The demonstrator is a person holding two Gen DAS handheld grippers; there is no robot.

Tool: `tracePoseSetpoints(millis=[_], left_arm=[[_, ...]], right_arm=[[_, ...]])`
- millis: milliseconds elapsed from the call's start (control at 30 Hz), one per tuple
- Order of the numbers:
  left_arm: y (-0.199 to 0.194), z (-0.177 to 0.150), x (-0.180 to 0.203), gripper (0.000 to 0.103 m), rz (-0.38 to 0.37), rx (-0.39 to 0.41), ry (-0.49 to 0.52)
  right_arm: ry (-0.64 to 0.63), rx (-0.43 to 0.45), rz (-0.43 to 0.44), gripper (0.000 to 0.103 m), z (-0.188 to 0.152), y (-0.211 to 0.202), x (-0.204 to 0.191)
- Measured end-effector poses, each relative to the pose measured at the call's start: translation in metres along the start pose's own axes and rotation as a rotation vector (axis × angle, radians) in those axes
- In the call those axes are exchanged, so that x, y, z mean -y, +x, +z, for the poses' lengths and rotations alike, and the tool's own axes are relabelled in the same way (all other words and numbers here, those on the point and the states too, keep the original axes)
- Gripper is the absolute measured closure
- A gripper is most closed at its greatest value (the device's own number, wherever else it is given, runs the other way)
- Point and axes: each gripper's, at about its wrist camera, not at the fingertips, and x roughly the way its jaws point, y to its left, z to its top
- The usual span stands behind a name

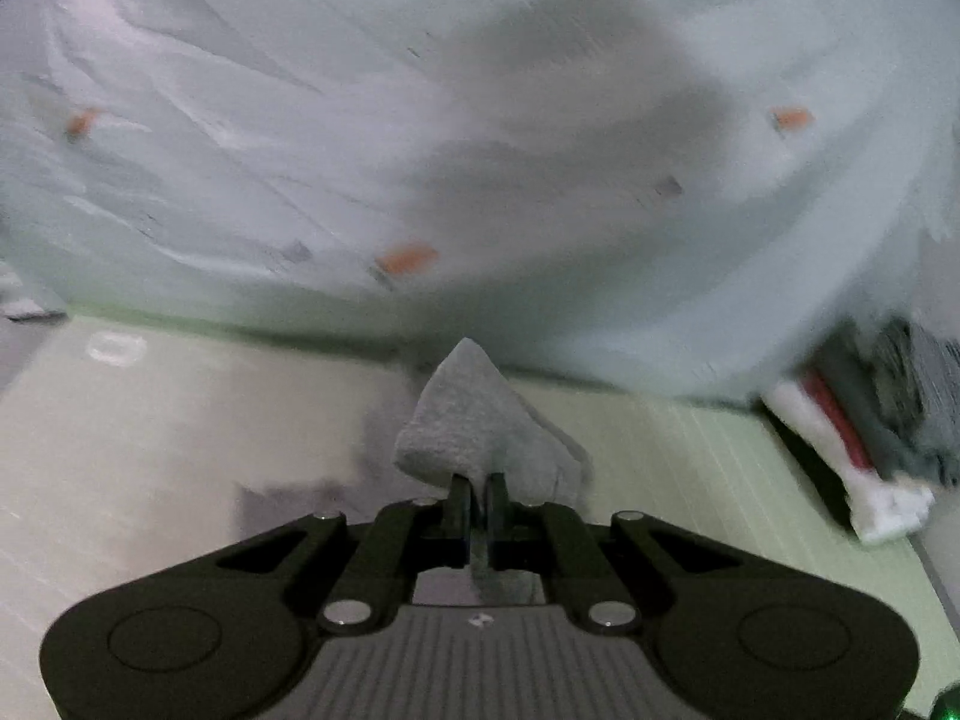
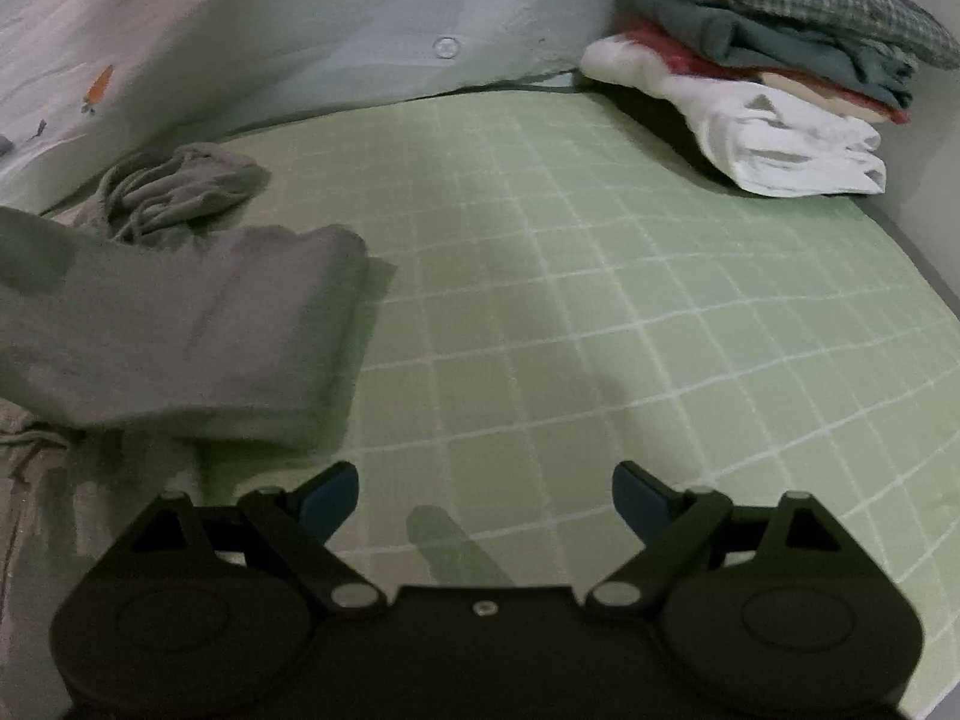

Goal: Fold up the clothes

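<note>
My left gripper (image 1: pixel 478 489) is shut on a corner of a grey garment (image 1: pixel 480 420), which sticks up between the fingers above the green checked mat (image 1: pixel 690 450). In the right wrist view the same grey garment (image 2: pixel 198 324) lies partly folded at the left of the mat (image 2: pixel 600 312), with a crumpled part and drawstrings (image 2: pixel 180 192) behind it. My right gripper (image 2: pixel 486 498) is open and empty, low over the mat, to the right of the garment.
A stack of folded clothes (image 2: pixel 774 60), white at the bottom and checked on top, sits at the mat's far right corner; it also shows blurred in the left wrist view (image 1: pixel 870 420). A pale sheet with orange carrot prints (image 1: pixel 420 120) hangs behind the mat.
</note>
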Motion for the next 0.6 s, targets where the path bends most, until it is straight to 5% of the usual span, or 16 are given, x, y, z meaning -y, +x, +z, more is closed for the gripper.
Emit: tracePoseSetpoints(millis=[200,367,500,600], left_arm=[[-0.013,0.026,-0.080,0.098,0.192,0.079,-0.037],[0.012,0.014,-0.147,0.085,0.412,-0.011,-0.121],[0.020,-0.006,-0.168,0.069,0.387,-0.076,-0.166],[0.034,-0.023,-0.161,0.060,0.314,-0.152,-0.107]], right_arm=[[-0.015,0.005,-0.021,0.011,0.005,0.000,-0.030],[-0.056,-0.007,-0.033,0.010,0.007,0.002,-0.053],[-0.104,-0.016,-0.027,0.010,0.010,0.004,-0.073],[-0.114,-0.018,-0.019,0.010,0.017,0.010,-0.087]])
